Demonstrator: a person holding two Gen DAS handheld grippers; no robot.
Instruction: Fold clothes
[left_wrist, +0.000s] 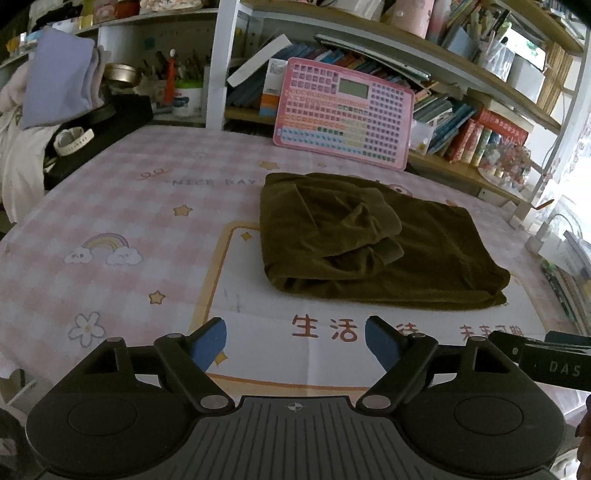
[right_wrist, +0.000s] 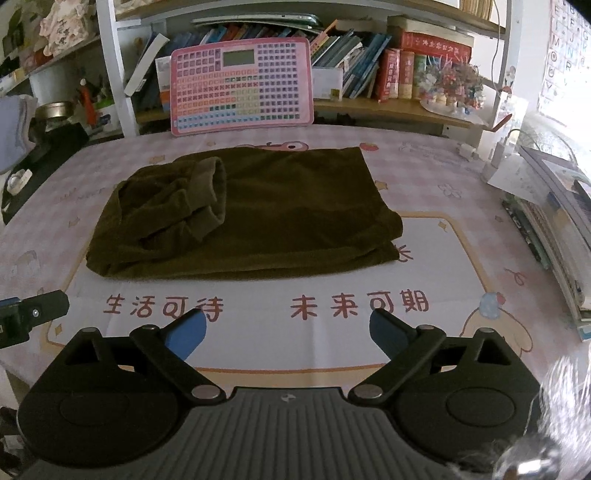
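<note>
Fingers of the left gripper (left_wrist: 295, 341) stand wide apart at the bottom of its frame, holding nothing, above the tablecloth (left_wrist: 122, 206). Right of centre lies the folded brown garment (left_wrist: 373, 240), cuffed sleeves laid on top. Behind it a pink board (left_wrist: 343, 114) leans on the shelves. The right gripper (right_wrist: 288, 332) is likewise spread and empty, near the garment (right_wrist: 251, 210) at mid-frame.
</note>
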